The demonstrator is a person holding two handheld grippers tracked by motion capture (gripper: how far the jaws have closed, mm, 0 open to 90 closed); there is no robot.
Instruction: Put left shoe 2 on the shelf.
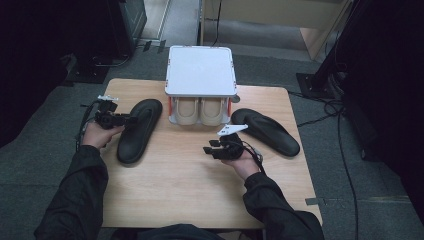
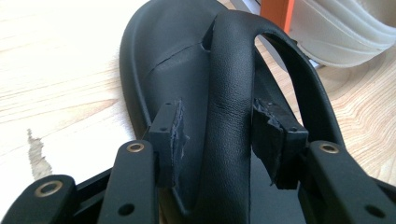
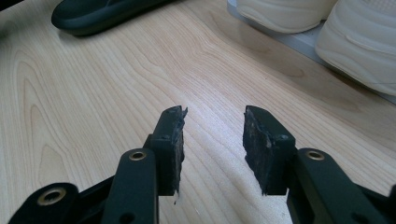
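- High view: two black sandals flat on the counter [image 1: 200, 200], either side of a white rack [image 1: 201, 70] that holds a cream pair [image 1: 202, 111]. My read: neither black one is racked yet.
- Left sandal [image 1: 139, 130]: left tool [image 1: 131, 120] at its strap [image 2: 231, 93]. Left gripper view shows the strap between spread jaws, pads off it, so released.
- Right sandal [image 1: 266, 131]: untouched, just beyond the right tool [image 1: 207, 150], which is spread and empty over bare wood.
- Look: matte black, smooth arched strap, moulded footbed.
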